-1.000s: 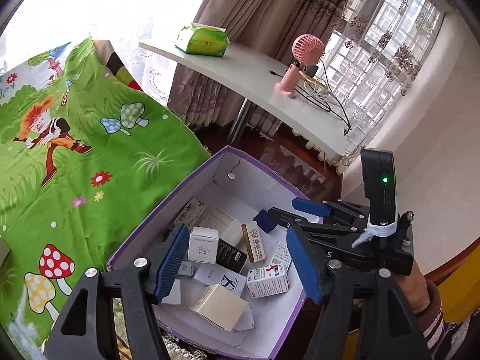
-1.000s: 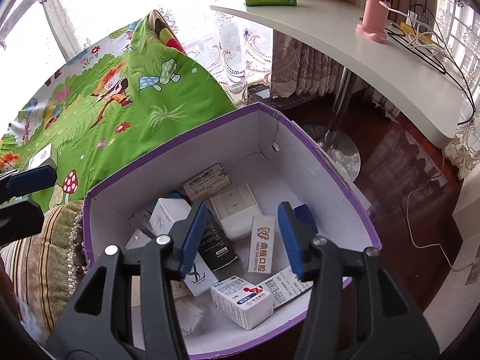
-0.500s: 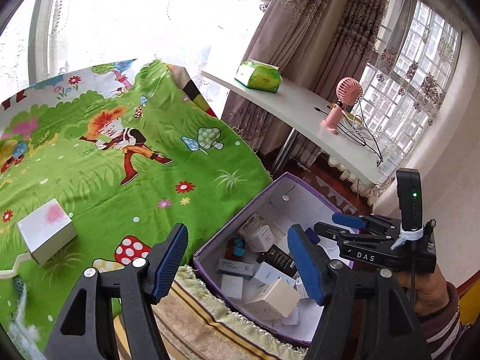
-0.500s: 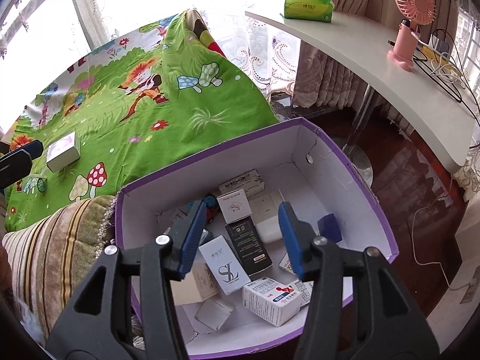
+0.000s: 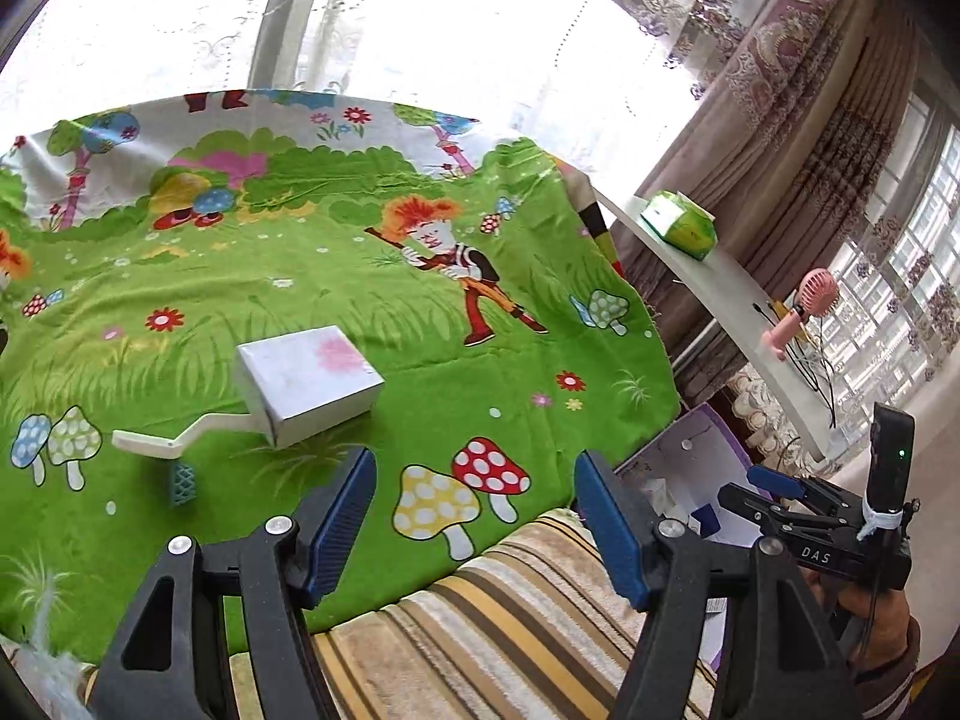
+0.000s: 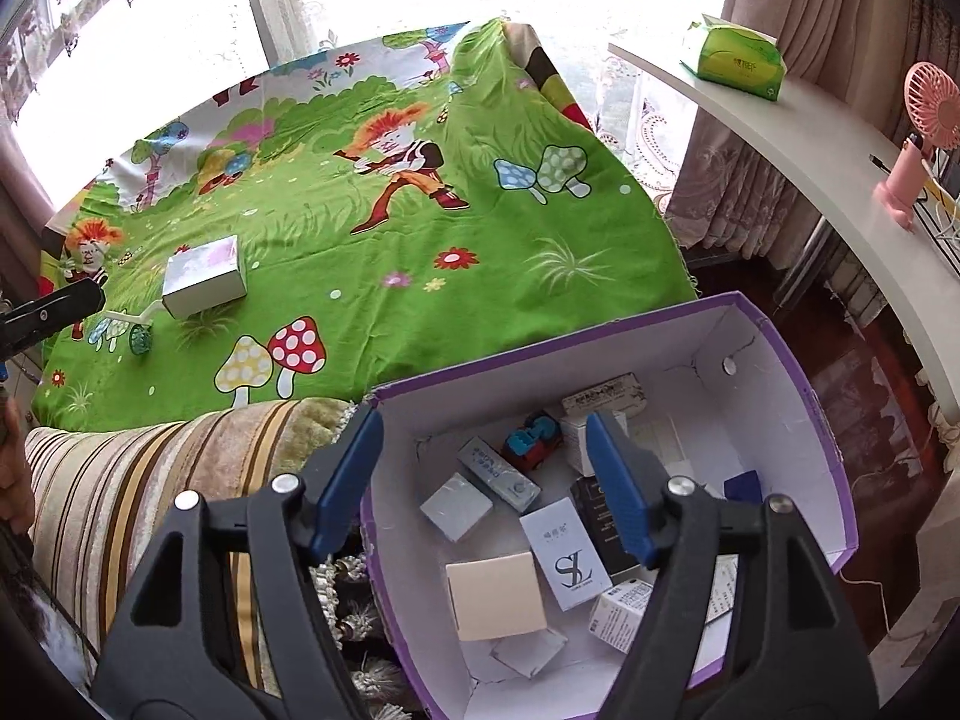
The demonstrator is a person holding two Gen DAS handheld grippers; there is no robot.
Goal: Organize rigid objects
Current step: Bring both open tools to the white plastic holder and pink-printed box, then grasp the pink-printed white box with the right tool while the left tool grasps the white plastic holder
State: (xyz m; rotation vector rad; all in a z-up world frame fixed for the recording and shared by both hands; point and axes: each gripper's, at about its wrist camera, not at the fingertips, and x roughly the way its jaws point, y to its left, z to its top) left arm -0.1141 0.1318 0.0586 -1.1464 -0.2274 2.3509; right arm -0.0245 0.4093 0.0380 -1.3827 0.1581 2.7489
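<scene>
Grippers: left [image 5: 474, 516], right [image 6: 483, 483] agape | purple box [image 5: 690, 450] half-hidden

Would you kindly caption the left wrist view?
Open left tool faces a white box on the green cartoon sheet.

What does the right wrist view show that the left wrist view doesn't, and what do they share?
Right wrist only: the contents of the purple box, including a toy car, an SL-marked carton and a tan box.
Left wrist only: the right gripper from outside, open, over the purple box.
Both: the white box on the green cloth, the white strip and teal piece beside it, the tissue pack, the pink fan. The left gripper is open and empty.
</scene>
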